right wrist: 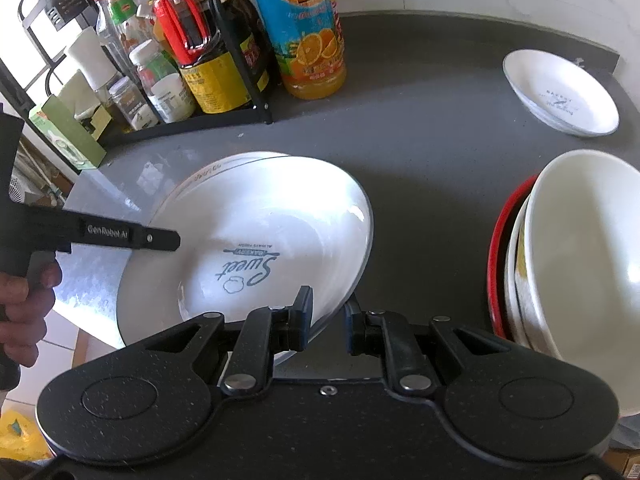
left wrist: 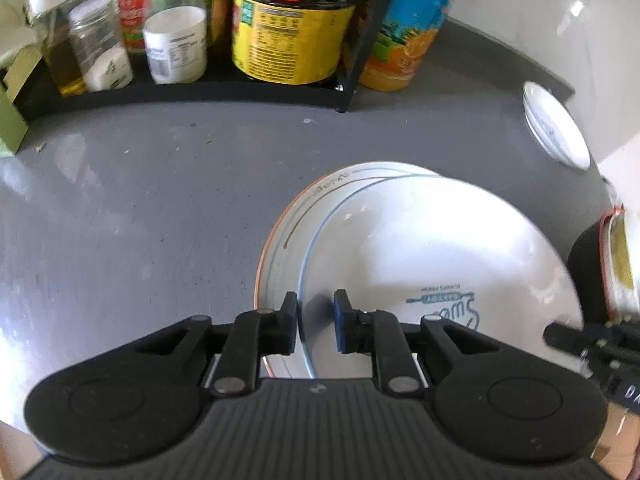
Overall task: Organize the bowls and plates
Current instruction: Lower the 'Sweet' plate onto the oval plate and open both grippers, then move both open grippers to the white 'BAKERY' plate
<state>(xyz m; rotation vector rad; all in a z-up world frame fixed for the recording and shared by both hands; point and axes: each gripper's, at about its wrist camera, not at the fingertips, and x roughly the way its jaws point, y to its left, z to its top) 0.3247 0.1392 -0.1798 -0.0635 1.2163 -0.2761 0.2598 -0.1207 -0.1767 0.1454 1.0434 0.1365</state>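
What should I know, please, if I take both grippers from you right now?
Left gripper: fingers straddle the near rim of the Sweet plate; I cannot tell if it is clamped.
Right gripper: straddles the same plate's right rim; its grip is also unclear.
The Sweet plate sits tilted over the orange-rimmed plate on the grey counter.
Done: bowls are nested at the right.
Left, probably: seat the Sweet plate flat, let go, then fetch the lone small dish at the far right.

Blk grippers; blue-padded fingers [right wrist: 305, 312]
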